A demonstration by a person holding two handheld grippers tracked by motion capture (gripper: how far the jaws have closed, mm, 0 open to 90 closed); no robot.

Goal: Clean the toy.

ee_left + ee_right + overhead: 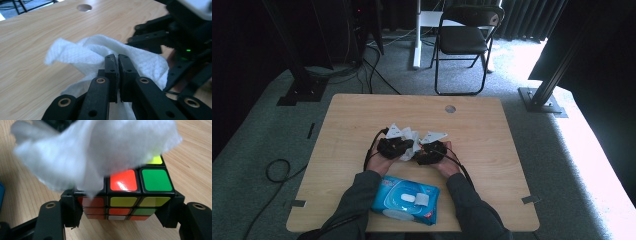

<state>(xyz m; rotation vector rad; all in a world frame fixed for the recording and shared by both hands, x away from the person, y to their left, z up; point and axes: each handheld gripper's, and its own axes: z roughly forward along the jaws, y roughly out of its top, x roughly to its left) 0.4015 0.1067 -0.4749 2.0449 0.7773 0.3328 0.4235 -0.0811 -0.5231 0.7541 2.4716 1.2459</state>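
Observation:
My right gripper (122, 205) is shut on a colour-sticker puzzle cube (152, 180), one jaw pressing on each side of it just above the table. A white wipe (95, 150) lies over the cube's top and hides its far left part. My left gripper (117, 58) is shut on that same wipe (82, 52), its two pads pinched together on the cloth. In the high view both grippers meet at the table's middle, the left gripper (398, 145) and the right gripper (428, 151) facing each other with the wipe (408, 142) bunched between them.
A blue pack of wet wipes (406, 200) lies near the front edge, between the person's forearms. The wooden table (492, 150) has a round cable hole (450, 108) at the back. A black folding chair (464, 40) stands on the floor beyond it.

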